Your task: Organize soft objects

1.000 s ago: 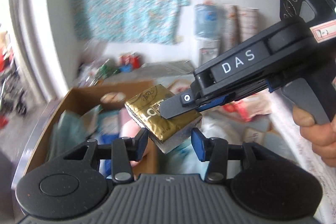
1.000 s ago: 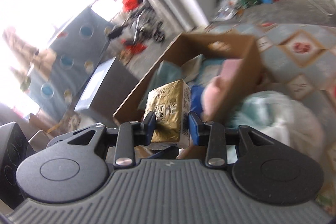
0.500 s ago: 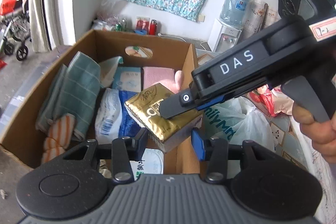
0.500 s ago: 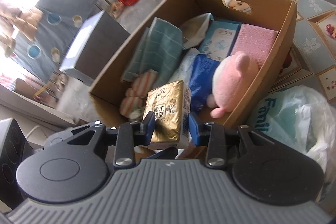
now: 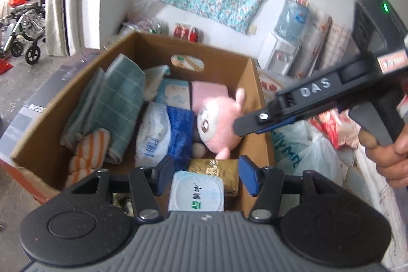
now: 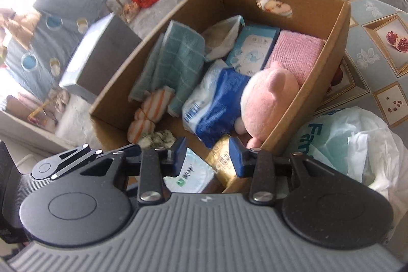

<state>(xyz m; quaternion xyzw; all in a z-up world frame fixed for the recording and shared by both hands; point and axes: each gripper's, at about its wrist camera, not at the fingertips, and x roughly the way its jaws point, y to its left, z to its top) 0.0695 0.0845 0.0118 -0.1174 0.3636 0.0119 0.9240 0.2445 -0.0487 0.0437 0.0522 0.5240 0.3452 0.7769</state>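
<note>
Both claws open, gold pack (image 5: 216, 171) loose

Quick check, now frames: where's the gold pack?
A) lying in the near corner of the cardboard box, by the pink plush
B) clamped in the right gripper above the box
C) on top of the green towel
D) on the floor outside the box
A: the gold pack lies inside the cardboard box at its near end, just below the pink plush, with no gripper pads pressing on it.
</note>
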